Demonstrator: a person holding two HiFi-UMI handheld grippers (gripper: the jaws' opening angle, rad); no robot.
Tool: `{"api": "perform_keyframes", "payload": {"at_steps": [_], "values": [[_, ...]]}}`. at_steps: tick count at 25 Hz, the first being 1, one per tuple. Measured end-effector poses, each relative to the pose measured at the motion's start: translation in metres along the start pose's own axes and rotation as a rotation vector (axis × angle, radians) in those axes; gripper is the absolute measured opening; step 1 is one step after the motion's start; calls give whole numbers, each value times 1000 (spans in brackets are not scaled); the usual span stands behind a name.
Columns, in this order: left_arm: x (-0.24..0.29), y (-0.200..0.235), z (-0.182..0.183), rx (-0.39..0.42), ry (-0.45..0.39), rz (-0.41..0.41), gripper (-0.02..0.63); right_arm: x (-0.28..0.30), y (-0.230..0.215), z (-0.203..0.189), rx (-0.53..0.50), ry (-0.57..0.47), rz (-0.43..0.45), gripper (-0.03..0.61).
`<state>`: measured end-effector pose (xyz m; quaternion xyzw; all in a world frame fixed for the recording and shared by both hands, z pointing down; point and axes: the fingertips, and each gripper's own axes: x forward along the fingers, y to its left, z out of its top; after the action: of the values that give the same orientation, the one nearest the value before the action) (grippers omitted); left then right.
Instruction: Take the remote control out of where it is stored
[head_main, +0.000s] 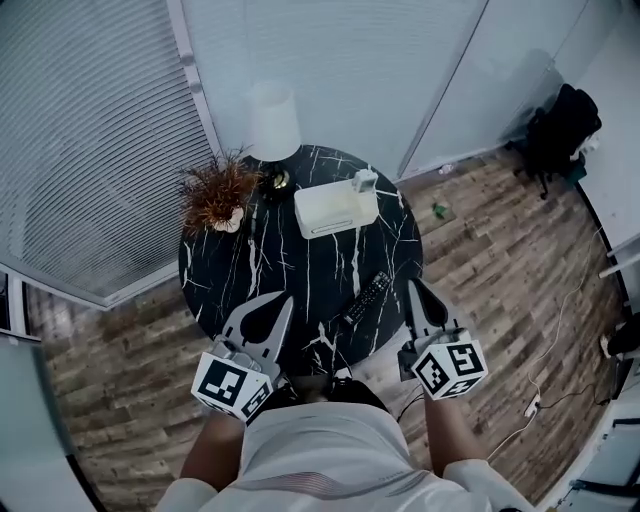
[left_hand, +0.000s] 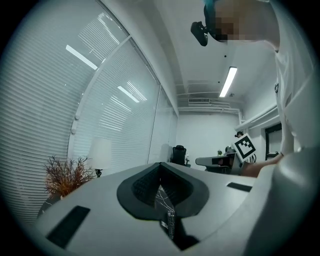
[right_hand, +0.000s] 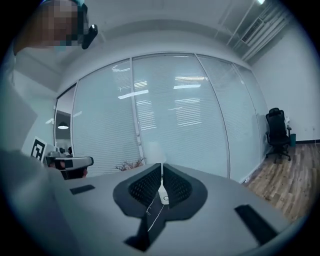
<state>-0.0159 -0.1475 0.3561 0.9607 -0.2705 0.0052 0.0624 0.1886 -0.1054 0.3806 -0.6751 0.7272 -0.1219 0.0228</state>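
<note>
The black remote control (head_main: 367, 298) lies flat on the round black marble table (head_main: 300, 262), near its front right edge. It is outside the white storage box (head_main: 335, 208), which stands at the table's middle back. My right gripper (head_main: 412, 283) is held just right of the remote, shut and empty, apart from it. My left gripper (head_main: 287, 298) is at the table's front left, jaws together with nothing between them. In the left gripper view the remote (left_hand: 170, 220) shows through the slit below the shut left gripper (left_hand: 160, 164). The right gripper (right_hand: 162, 165) points level toward the window blinds.
A white lamp (head_main: 272, 122) and a dried brown plant (head_main: 215, 195) stand at the table's back left. A small white object (head_main: 365, 180) sits on the box's right end. A black office chair (head_main: 560, 130) stands far right; cables lie on the wood floor (head_main: 540, 400).
</note>
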Motion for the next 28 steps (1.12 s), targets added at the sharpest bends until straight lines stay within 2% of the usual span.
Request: {"api": "perform_keyframes", "payload": {"at_steps": [8, 12, 17, 28], "values": [[0, -3, 21, 25, -32, -3, 8, -3, 25, 23, -55, -42, 42, 25], [0, -4, 22, 45, -30, -5, 8, -1, 27, 22, -67, -29, 46, 25], [0, -2, 21, 20, -35, 6, 8, 1, 29, 21, -41, -15, 65, 25], [2, -5, 19, 35, -26, 13, 8, 9, 25, 23, -67, 2, 74, 25]]}}
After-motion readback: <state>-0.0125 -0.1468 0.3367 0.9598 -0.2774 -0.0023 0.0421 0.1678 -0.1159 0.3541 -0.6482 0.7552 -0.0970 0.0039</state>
